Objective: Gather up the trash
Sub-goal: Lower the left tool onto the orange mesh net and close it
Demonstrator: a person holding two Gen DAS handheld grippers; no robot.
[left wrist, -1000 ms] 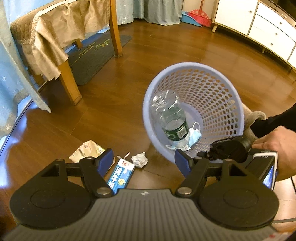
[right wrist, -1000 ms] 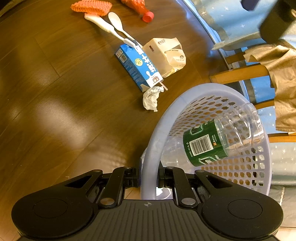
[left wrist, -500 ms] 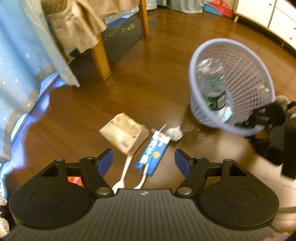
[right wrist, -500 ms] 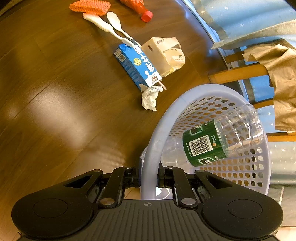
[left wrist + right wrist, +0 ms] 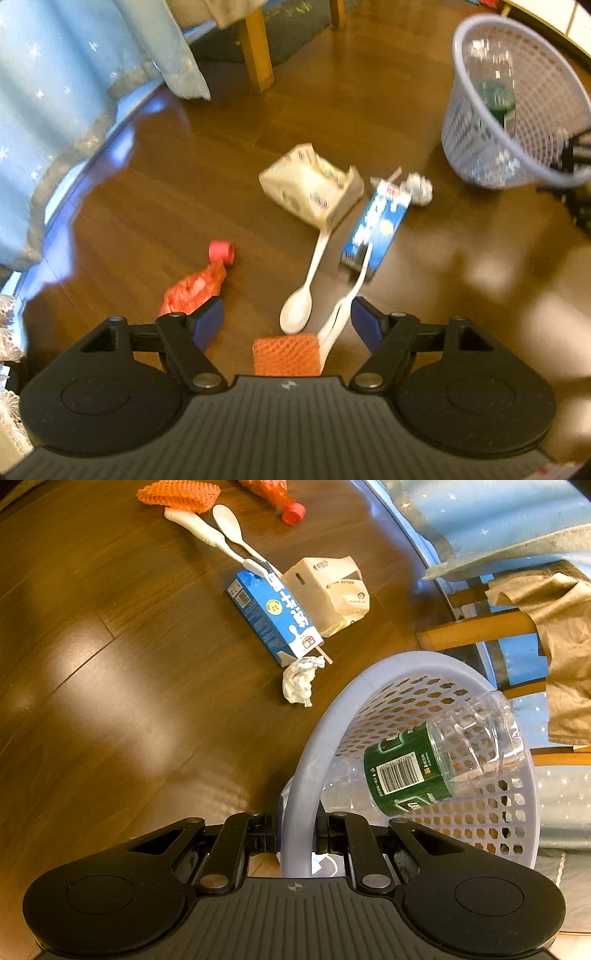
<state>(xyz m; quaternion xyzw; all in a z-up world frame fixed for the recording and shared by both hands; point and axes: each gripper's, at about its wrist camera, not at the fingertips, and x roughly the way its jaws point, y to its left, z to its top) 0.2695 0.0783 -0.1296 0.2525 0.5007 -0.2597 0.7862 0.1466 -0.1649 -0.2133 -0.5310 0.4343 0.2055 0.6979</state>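
My right gripper (image 5: 295, 840) is shut on the rim of the lilac mesh basket (image 5: 306, 775), which is tilted and holds a clear bottle with a green label (image 5: 410, 771). In the left wrist view the basket (image 5: 476, 122) stands far right. My left gripper (image 5: 286, 317) hangs open above an orange foam net (image 5: 286, 354), a white spoon (image 5: 299, 310) and a toothbrush (image 5: 345, 314). Further off lie a blue milk carton (image 5: 380, 229), a beige carton (image 5: 310, 184), a crumpled paper ball (image 5: 419, 188) and a crushed red bottle (image 5: 195, 291) with a pink cap.
A wooden table leg (image 5: 256, 51) and a pale blue starred cloth (image 5: 74, 74) stand at the back left of the dark wooden floor (image 5: 166, 206). A tan cloth (image 5: 561, 635) drapes over wooden legs beyond the basket.
My left gripper has swung away from the basket, back and to the left, over the scattered trash; the net, spoon and red bottle came into view. The right gripper keeps holding the rim.
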